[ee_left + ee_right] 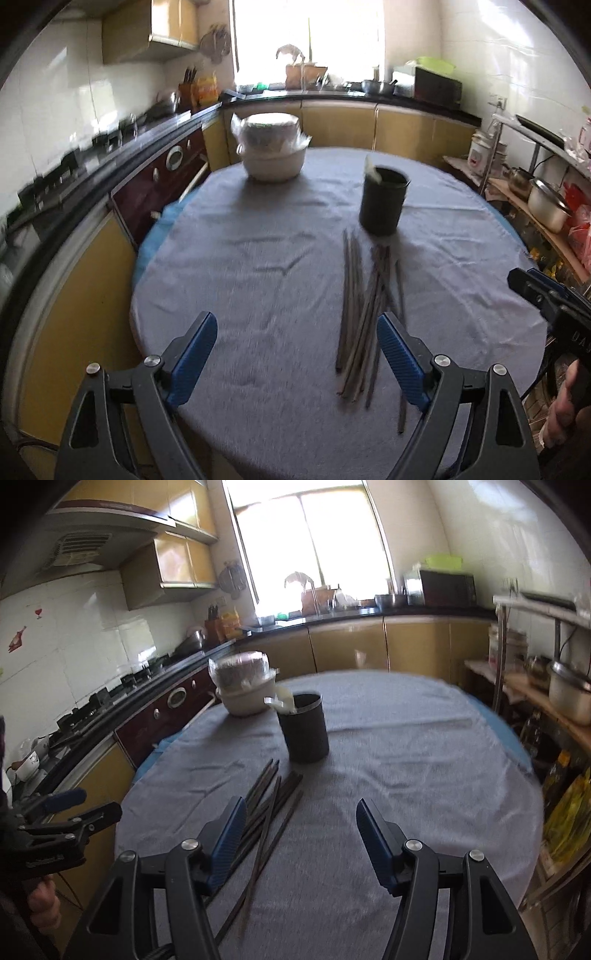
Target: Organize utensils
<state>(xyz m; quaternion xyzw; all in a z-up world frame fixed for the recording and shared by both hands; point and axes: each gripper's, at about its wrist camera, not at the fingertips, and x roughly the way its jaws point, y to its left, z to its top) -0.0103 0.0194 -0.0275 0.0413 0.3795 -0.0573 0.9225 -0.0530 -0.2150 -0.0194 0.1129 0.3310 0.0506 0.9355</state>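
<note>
Both the left gripper (297,354) and the right gripper (301,840) are holding their blue-padded jaws apart, gripping nothing. The loose bundle of dark, thin chopsticks (364,317) is lying on the grey-clothed round surface (258,258), near the upright black cylindrical holder (384,201).

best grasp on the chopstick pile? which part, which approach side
Probably grip the chopsticks near mid-length, coming from above with the jaws across the sticks. They lie flat on the grey cloth, fanned and overlapping, far ends close to the black holder, so the bunched middle looks easiest. Both the left gripper and right gripper are open and empty.
</note>
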